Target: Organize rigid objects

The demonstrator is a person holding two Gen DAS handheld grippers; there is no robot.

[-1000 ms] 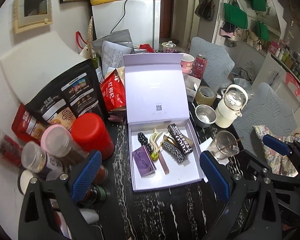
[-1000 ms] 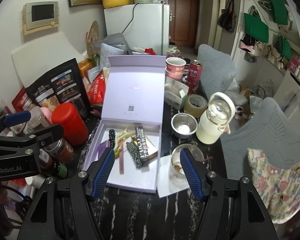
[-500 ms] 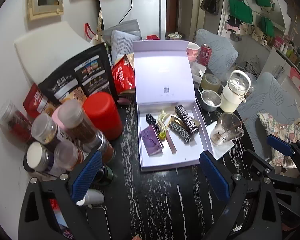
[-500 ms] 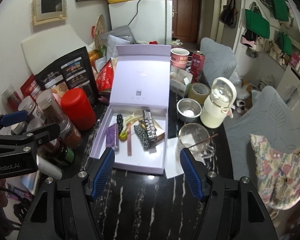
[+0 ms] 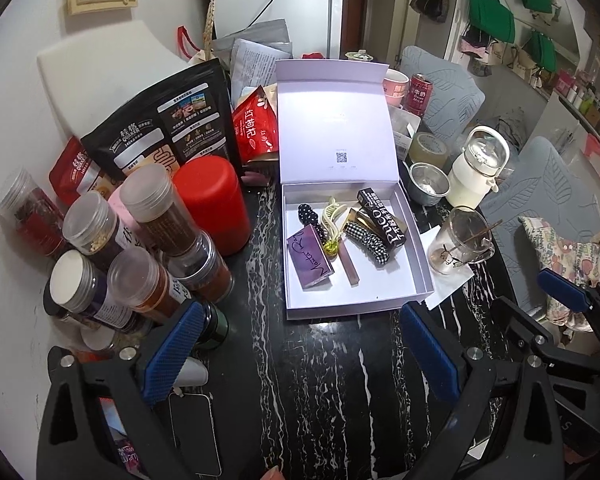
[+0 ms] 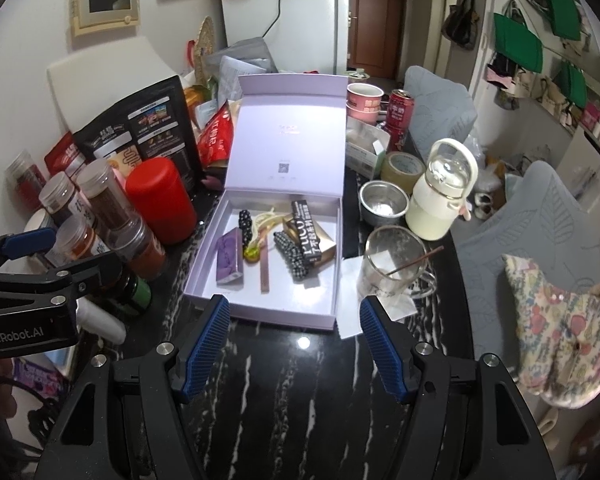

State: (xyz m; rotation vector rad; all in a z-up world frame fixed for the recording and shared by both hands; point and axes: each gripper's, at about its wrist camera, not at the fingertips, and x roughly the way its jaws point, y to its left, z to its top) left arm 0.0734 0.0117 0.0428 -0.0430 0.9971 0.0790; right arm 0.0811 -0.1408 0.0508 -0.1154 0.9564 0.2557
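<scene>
Tongs are both standing wide open and are holding nothing. The left gripper (image 5: 300,344) is hanging over the black marble table (image 5: 320,400), its blue pads (image 5: 168,346) spread far apart and touching nothing. Just ahead of it, between the lines of its two fingers, the open lilac box (image 5: 356,300) is lying with its lid standing upright at the far side. Inside the box, the purple case (image 5: 310,256), the black tube (image 5: 382,220), the checkered hair tie (image 5: 368,240), the dotted black clip (image 5: 310,216) and the pale claw clip (image 5: 334,216) are resting close together, some of them touching.

To the left of the left gripper, the spice jars (image 5: 148,200) are crowding beside the red canister (image 5: 212,204). Under its left finger a phone (image 5: 196,428) is lying on the table. To its right the glass cup (image 5: 460,240) is standing on a white paper, just beside the box.

The right gripper (image 6: 294,344) is also hovering over the table, fingers wide apart, with the near edge of the box just ahead of its fingertips but not touching them. Ahead and to the right of it, the steel bowl (image 6: 382,206) and the white kettle (image 6: 440,200) are standing near each other. The left gripper is showing at the left edge of the right wrist view.
</scene>
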